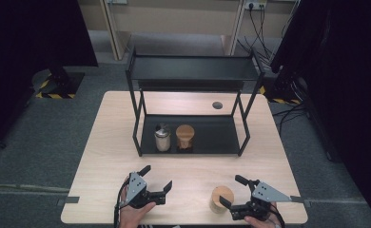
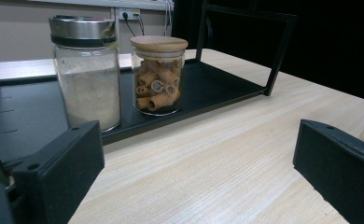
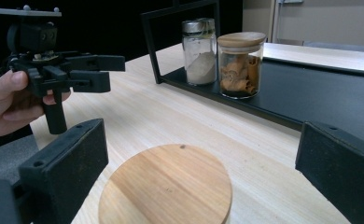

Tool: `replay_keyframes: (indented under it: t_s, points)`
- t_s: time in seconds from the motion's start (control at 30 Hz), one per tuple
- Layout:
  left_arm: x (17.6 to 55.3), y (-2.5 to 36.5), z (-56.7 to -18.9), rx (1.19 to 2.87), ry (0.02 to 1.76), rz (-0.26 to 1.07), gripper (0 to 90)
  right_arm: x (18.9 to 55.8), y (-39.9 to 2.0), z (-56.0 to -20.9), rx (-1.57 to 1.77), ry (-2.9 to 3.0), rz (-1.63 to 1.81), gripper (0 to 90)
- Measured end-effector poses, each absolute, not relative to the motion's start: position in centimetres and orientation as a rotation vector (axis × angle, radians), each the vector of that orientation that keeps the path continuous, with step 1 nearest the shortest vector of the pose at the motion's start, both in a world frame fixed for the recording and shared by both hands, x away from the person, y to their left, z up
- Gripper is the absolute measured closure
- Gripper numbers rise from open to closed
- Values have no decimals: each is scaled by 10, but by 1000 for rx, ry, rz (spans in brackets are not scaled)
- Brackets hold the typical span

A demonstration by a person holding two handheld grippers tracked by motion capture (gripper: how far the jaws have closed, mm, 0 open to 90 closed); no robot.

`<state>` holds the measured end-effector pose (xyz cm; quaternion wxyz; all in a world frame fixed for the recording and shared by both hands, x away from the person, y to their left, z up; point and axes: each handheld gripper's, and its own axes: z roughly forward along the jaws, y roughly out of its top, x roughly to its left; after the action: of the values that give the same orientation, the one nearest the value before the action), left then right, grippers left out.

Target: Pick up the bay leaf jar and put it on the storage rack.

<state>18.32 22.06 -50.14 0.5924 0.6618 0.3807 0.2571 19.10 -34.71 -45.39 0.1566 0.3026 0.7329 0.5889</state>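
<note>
Jaws of the right gripper (image 1: pixel 231 191) stand wide on either side of the wood-lidded jar (image 1: pixel 221 198), which sits on the table (image 1: pixel 102 156) well in front of the black rack (image 1: pixel 193 71), likely lined up for a grasp. In front of the rack's left end, the left gripper (image 1: pixel 156 178) gapes empty, probably just waiting. On the rack's bottom shelf, a pasta jar (image 2: pixel 158 74) and powder jar (image 2: pixel 87 70) stand side by side.
</note>
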Motion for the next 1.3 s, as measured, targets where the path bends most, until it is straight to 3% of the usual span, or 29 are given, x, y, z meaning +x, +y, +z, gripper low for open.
replay_keyframes:
  t_s: [1.3]
  points:
    - [183,220,-501,1539,888,595,10,184,-328,-462,793,2209,1557,48]
